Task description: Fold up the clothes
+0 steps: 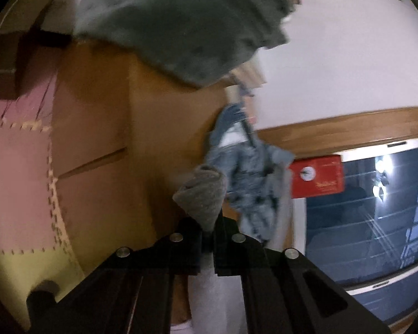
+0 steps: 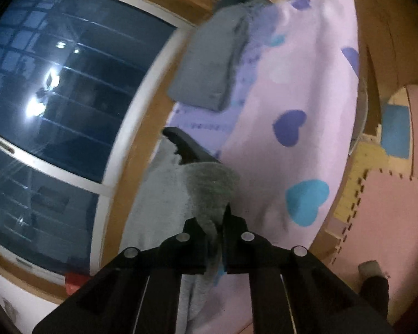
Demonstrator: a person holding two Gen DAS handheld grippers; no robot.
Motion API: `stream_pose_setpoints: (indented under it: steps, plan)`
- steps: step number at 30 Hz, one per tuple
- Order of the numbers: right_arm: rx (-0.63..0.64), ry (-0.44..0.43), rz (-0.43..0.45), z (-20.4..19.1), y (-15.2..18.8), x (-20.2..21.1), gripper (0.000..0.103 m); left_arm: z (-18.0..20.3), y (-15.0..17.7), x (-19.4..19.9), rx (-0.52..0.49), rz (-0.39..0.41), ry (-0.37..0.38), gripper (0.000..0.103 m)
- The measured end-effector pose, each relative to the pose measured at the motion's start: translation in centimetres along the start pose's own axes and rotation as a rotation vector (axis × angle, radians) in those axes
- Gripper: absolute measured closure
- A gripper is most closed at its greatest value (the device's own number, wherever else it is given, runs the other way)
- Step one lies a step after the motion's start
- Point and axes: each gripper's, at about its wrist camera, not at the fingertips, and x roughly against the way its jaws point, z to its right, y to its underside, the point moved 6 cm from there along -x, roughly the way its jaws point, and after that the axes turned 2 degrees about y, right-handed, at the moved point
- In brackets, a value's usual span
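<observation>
**Both grippers clamped on one grey garment, held beside the window**

Left gripper point(image 1: 209, 229): jaws clenched on a bunched fold of the grey garment point(image 1: 202, 194). The fabric bulges out ahead of the fingertips, and a paler length of it hangs down between the finger arms toward the lower edge of the view.

Right gripper point(image 2: 218, 225): jaws likewise closed on a tuft of the grey garment point(image 2: 209, 186). The paler body of the cloth trails down on the window side of this grip. A black finger of the other gripper shows just beyond the tuft.

Landmark: the dark window point(image 2: 69, 89), with lamp reflections on its glass and a wooden frame.

Away from the window, in the right wrist view, lies a pink sheet point(image 2: 306, 97) printed with blue and purple hearts. A folded grey item point(image 2: 211, 64) rests on it at the edge nearest the window. Beyond the sheet, furthest from the window, is a floor of interlocking foam mats point(image 2: 376, 208) in pink, yellow and blue.

In the left wrist view a red box point(image 1: 317, 176) sits at the window's corner. Just beside it hangs a blue-grey patterned garment point(image 1: 250, 172); the picture is blurred and its support cannot be made out. A dark grey fleece cloth point(image 1: 181, 27) lies further off from the window, over wooden furniture point(image 1: 103, 139).
</observation>
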Motion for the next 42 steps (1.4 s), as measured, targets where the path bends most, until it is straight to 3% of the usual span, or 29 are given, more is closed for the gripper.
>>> stream_pose_setpoints:
  steps: [13,21,29,36,42]
  plan:
    - [-0.098,-0.103,0.064,-1.9,-3.4,2.8,0.099,7.0,-2.3,0.5,-0.038,-0.005,0.076,0.099]
    - [-0.293,-0.096,-0.021,1.9,-3.9,0.7,0.099,10.6,-2.3,0.1,-0.049,-0.054,0.107,0.099]
    - [-0.338,-0.158,-0.007,1.4,-3.8,1.4,0.099,14.3,-3.4,0.3,-0.068,-0.067,0.145,0.099]
    - [-0.281,-0.209,0.012,-3.2,-5.7,-0.5,0.099,18.3,-4.1,-4.1,-0.077,-0.075,0.142,0.099]
    - [-0.275,-0.203,0.005,-5.7,-7.6,-5.0,0.099,21.0,-4.4,-9.9,-0.058,-0.093,0.115,0.099]
